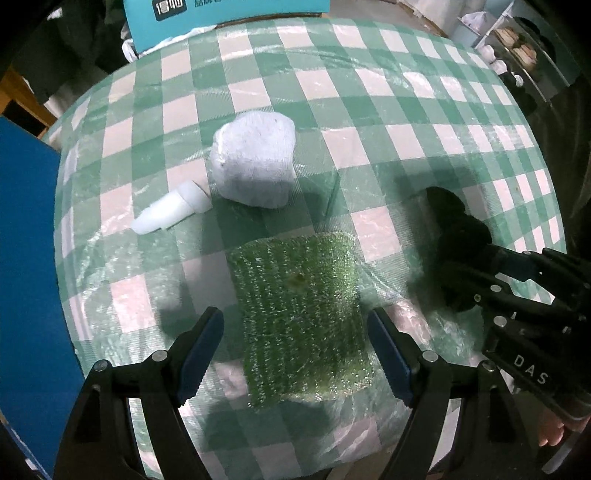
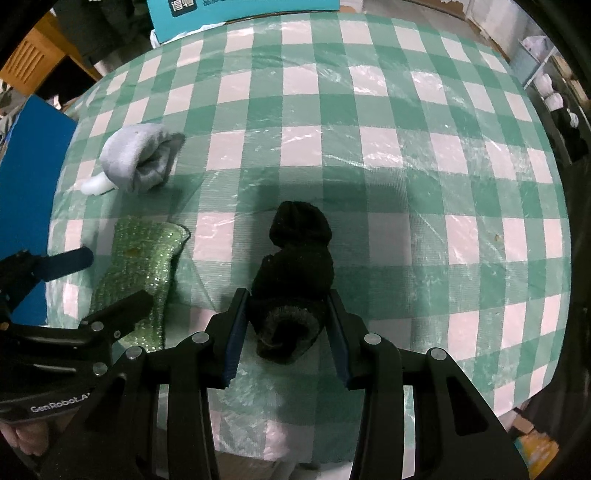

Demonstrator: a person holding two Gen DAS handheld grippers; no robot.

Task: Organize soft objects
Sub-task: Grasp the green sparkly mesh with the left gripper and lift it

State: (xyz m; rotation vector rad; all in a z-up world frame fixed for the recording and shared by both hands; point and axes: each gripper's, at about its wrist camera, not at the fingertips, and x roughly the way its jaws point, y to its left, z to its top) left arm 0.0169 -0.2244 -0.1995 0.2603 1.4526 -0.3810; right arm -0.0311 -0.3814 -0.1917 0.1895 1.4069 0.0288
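Note:
A glittery green scouring pad (image 1: 299, 317) lies flat on the checked tablecloth. My left gripper (image 1: 297, 350) is open, with one finger on each side of the pad and neither pad touching it. Farther back lie a rolled grey sock (image 1: 255, 158) and a small white piece (image 1: 170, 210). My right gripper (image 2: 288, 332) is shut on a rolled black sock (image 2: 295, 280), which sticks out past its fingertips. I cannot tell whether that sock touches the cloth. The right wrist view also shows the green pad (image 2: 144, 266), the grey sock (image 2: 140, 158) and the left gripper (image 2: 99, 284) over the pad.
The round table (image 2: 369, 110) carries a green-and-white checked cloth under clear plastic. A blue box (image 1: 26, 258) stands against its left edge. A teal carton (image 1: 221, 18) sits at the back, and shelves (image 1: 517, 48) stand at the far right.

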